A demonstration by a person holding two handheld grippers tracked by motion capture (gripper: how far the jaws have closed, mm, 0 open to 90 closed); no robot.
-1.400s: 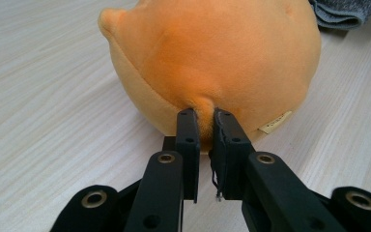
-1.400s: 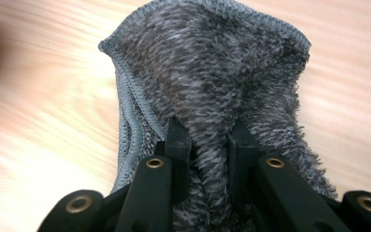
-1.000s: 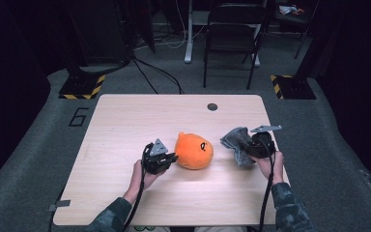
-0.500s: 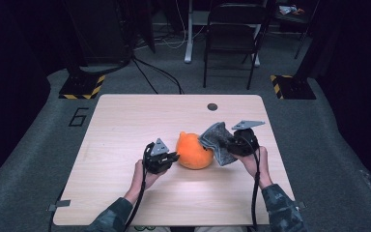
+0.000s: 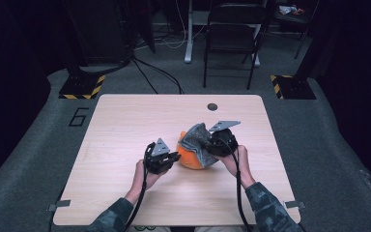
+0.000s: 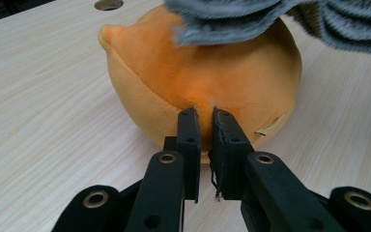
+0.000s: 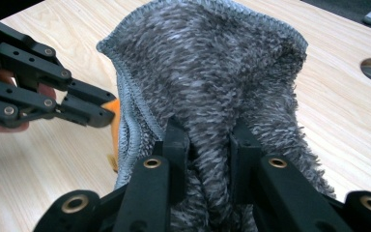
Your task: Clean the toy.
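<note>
The left tongs [image 6: 204, 116] are pressed nearly together, pinching a fold of the orange plush toy [image 6: 212, 77] at its lower side. The right tongs [image 7: 205, 130] clamp a grey fuzzy cloth [image 7: 212, 63], draped over the toy's top. The toy sits mid-worktop [image 5: 125, 121] between both tongs, its pointed tip aimed toward the frame's upper left in the left gripper view.

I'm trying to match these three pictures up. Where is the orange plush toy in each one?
High view: the orange plush toy lies at table centre, between both grippers, partly under the grey cloth.
Left gripper view: it sits large at centre, pinched by the jaws.
Right gripper view: an orange sliver at the cloth's left edge.
Shared landmark: the grey cloth.
</note>
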